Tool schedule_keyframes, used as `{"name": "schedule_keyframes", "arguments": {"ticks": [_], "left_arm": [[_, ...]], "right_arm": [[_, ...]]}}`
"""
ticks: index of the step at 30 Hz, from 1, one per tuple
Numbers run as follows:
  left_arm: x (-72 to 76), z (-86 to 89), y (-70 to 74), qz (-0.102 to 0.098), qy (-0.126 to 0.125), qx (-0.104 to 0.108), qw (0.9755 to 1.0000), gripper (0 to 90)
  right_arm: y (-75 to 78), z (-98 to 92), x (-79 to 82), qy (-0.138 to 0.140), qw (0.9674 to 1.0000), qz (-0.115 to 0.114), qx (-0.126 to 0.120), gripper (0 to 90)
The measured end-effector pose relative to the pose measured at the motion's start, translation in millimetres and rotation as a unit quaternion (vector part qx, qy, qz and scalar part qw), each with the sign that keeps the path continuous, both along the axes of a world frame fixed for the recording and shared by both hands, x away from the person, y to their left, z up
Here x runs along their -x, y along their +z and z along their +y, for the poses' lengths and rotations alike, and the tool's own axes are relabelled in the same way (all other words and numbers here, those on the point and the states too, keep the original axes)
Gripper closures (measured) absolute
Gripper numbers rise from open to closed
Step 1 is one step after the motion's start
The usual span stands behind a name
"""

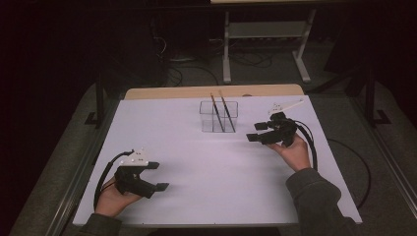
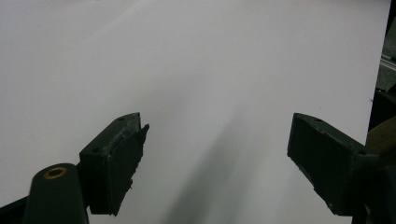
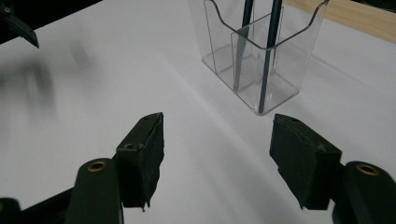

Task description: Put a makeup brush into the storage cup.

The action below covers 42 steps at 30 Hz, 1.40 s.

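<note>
A clear plastic holder (image 1: 219,117) (image 3: 254,51) with compartments stands at the far middle of the white table (image 1: 196,162). Two thin pencils (image 1: 221,112) (image 3: 271,46) lean upright inside it. My right gripper (image 1: 255,132) (image 3: 217,149) hovers just right of the holder, jaws pointing toward it, open with nothing between them. My left gripper (image 1: 158,176) (image 2: 215,158) sits low at the near left over bare white table, open and holding nothing.
A bare wooden strip (image 1: 211,91) runs along the table's far edge. Beyond it stands a grey table frame (image 1: 265,44) on a dark floor with cables. A black cable (image 1: 354,167) loops off the table's right side.
</note>
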<state>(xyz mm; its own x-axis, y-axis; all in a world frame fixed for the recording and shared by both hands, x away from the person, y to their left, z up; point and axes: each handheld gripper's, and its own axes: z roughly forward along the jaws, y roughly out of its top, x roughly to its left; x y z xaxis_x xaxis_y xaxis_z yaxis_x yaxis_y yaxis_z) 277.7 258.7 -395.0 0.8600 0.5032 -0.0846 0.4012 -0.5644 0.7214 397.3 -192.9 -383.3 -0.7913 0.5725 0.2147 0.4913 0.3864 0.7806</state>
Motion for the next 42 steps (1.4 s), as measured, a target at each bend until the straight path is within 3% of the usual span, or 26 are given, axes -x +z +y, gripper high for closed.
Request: {"name": "schedule_keyframes", "arguments": {"ticks": [42], "left_arm": [[0.3, 1.3, -1.6, -0.001, 0.005, 0.0, 1.0, 17.6]], "right_arm": [[-3.9, -36.9, 38.1, -0.017, 0.9998, -0.009, -0.003, 29.1]]}}
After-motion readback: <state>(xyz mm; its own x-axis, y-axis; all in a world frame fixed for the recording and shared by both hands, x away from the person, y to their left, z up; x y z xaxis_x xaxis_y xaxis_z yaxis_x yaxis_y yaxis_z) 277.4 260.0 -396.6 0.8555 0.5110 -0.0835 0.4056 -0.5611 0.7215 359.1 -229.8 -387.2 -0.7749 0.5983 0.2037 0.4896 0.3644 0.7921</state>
